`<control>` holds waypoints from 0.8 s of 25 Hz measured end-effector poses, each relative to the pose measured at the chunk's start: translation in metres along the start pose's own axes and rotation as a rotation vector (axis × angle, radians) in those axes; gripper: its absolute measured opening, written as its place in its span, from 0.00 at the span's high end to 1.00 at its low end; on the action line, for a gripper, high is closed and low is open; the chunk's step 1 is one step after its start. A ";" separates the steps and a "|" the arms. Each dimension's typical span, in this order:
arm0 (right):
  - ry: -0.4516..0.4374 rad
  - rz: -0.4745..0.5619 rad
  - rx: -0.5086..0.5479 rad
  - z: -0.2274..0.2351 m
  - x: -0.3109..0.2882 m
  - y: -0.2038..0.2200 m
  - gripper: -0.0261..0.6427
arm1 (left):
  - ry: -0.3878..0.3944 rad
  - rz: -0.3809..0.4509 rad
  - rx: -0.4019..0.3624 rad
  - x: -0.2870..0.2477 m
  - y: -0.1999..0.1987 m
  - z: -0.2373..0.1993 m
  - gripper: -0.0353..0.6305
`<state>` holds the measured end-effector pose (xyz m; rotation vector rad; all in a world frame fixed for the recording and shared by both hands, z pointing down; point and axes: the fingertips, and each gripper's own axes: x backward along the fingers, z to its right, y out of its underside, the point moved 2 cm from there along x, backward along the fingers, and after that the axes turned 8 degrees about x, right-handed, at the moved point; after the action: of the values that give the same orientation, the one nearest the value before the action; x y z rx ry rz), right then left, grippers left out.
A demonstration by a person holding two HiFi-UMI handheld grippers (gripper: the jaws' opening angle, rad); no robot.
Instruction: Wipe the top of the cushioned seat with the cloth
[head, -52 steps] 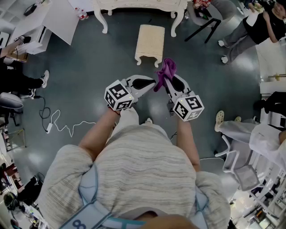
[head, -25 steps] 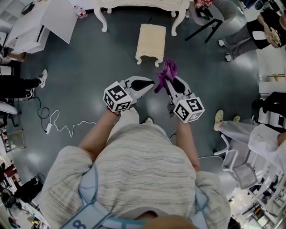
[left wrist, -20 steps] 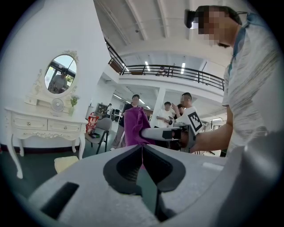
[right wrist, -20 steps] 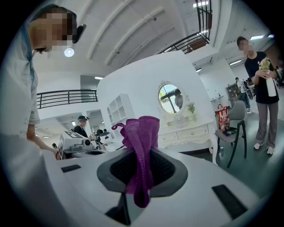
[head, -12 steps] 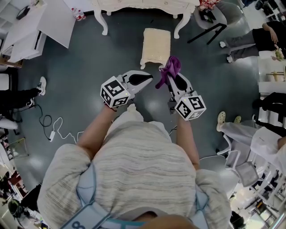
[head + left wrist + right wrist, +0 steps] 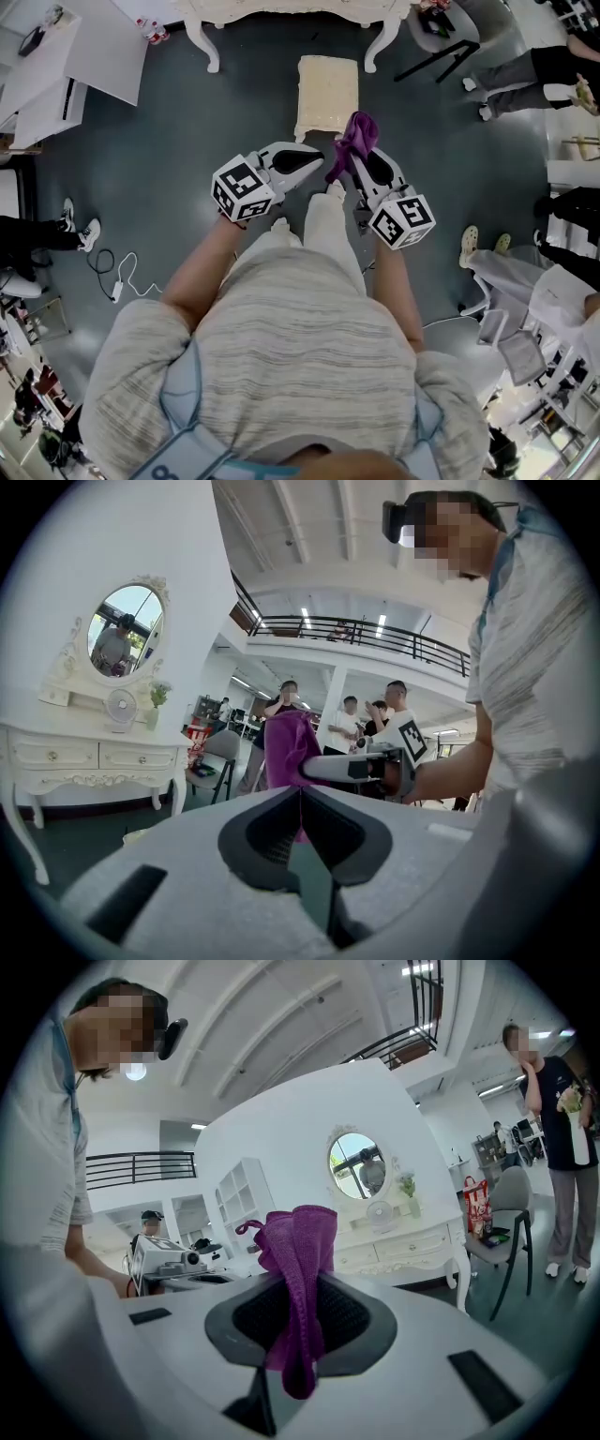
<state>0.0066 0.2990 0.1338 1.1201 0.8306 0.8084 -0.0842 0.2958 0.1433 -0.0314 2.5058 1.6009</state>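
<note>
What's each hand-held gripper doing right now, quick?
Left hand-held gripper: closed, empty.
Right hand-held gripper: closed on the purple cloth.

No word, brand or number can be read anywhere. In the head view the marker cube (image 6: 242, 188) of the left tool (image 6: 314, 157), at 10 o'clock, and the marker cube (image 6: 401, 220) of the right tool (image 6: 360, 159), at 3 o'clock, carry only black-and-white square codes. A dark mark on the blue strap (image 6: 178, 457) at 7 o'clock is cut off and unreadable.
</note>
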 end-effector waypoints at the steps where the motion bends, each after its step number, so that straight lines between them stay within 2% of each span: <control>1: -0.004 -0.003 -0.001 0.010 -0.005 0.000 0.86 | -0.001 -0.001 0.001 -0.007 -0.003 -0.007 0.92; 6: -0.039 -0.020 -0.001 0.067 -0.031 -0.007 0.86 | -0.002 -0.004 0.004 -0.052 -0.020 -0.039 0.92; 13: -0.104 -0.044 -0.002 0.147 -0.064 -0.023 0.86 | -0.043 0.017 0.020 -0.115 -0.049 -0.089 0.92; 20: -0.158 -0.086 -0.017 0.199 -0.097 -0.013 0.86 | -0.106 0.057 0.040 -0.151 -0.054 -0.134 0.92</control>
<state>0.1376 0.1264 0.1804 1.1105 0.7335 0.6455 0.0531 0.1413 0.1721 0.1271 2.4778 1.5306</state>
